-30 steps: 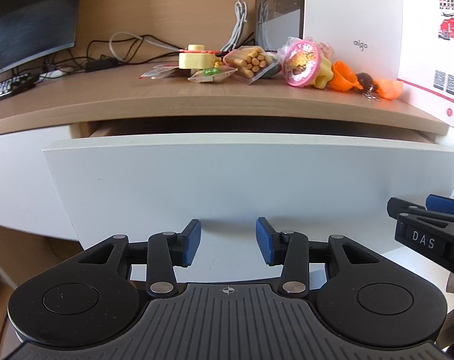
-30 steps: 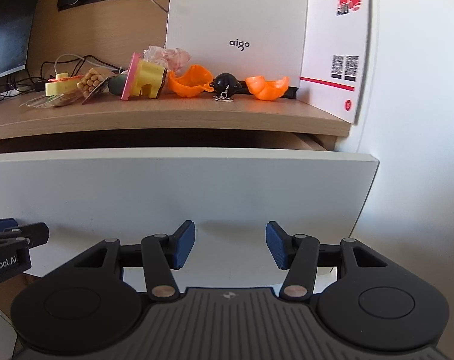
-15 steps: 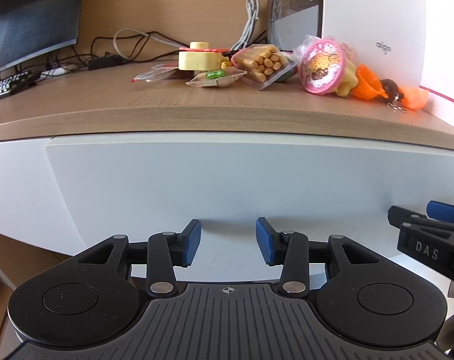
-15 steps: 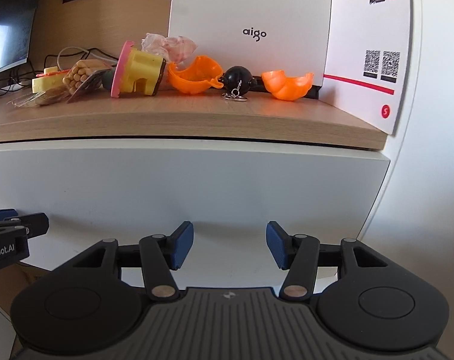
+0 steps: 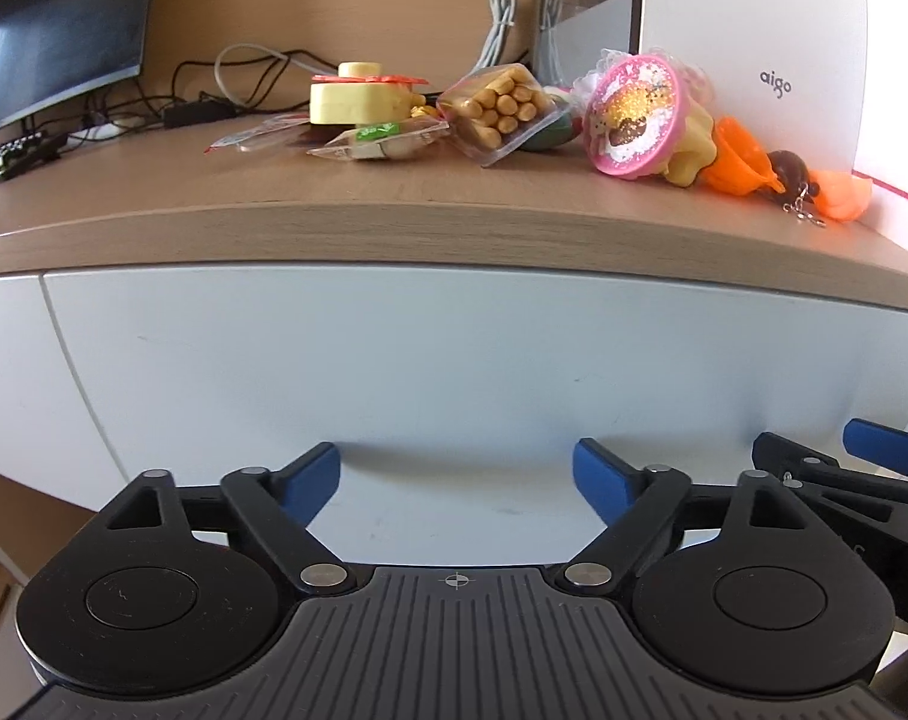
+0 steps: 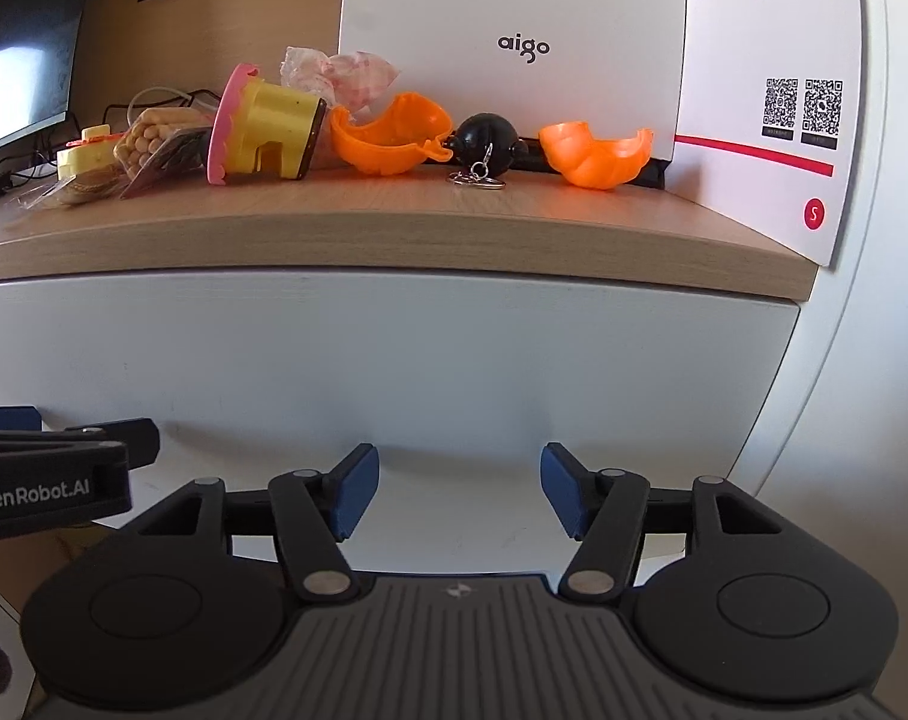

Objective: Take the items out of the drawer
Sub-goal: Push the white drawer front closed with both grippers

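Note:
The white drawer front [image 5: 430,360] [image 6: 394,372] sits flush under the wooden desk top [image 5: 394,222], so its inside is hidden. On the desk lie a yellow toy cake [image 5: 358,96], a pack of biscuit sticks [image 5: 502,111], a pink-lidded yellow cup [image 5: 634,117] [image 6: 262,126], two orange shell halves [image 6: 394,138] [image 6: 598,153] and a black ball keychain [image 6: 487,141]. My left gripper [image 5: 457,480] is open and empty, close to the drawer front. My right gripper [image 6: 460,489] is open and empty beside it.
A white aigo box [image 6: 514,30] and a white card with QR codes [image 6: 772,120] stand at the back right of the desk. A dark monitor [image 5: 52,24], a keyboard [image 5: 4,159] and cables [image 5: 244,60] are at the left. A white wall [image 6: 874,300] bounds the right side.
The drawer, pulled out a second ago, has slid in flush under the desk. Both grippers moved forward with it, and the left fingers have spread wider.

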A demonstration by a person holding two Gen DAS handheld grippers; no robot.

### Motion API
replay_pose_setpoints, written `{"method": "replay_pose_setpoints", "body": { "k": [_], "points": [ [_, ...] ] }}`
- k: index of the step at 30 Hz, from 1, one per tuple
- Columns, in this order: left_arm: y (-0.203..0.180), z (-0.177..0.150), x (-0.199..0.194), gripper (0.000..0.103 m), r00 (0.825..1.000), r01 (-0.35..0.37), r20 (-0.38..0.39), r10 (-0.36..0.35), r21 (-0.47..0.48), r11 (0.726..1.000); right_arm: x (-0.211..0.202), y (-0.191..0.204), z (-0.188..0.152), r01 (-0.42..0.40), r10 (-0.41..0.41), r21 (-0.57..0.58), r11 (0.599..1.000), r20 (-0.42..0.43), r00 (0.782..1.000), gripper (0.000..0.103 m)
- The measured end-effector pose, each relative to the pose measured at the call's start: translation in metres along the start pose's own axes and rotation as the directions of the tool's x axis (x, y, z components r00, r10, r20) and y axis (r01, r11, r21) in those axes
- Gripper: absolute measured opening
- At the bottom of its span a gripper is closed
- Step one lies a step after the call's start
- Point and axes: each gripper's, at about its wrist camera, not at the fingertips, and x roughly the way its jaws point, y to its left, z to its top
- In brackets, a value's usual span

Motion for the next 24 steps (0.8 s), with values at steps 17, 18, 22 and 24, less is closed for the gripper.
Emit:
{"method": "replay_pose_setpoints", "body": {
  "k": [17,18,22,24],
  "points": [
    [0.023,-0.016,-0.08,0.091,0.997,-0.012,-0.077,0.017,0.067,0.998,-0.075,0.006,-0.014,0.018,-0.009,0.131,0.991,-0.072,0.997,0.06],
    [0.024,-0.017,-0.09,0.091,0.995,-0.018,-0.094,0.024,0.067,0.998,-0.083,0.009,-0.015,0.016,-0.006,0.121,0.992,-0.084,0.996,0.06],
    [0.021,-0.019,-0.131,0.091,0.982,-0.036,-0.18,0.05,0.078,0.996,-0.12,0.016,-0.015,0.003,0.016,0.131,0.991,-0.146,0.989,0.06],
    [0.02,-0.014,-0.152,0.091,0.975,-0.029,-0.218,0.039,0.051,0.998,-0.144,0.015,-0.011,-0.012,0.037,0.138,0.99,-0.183,0.982,0.06]
  ]
}}
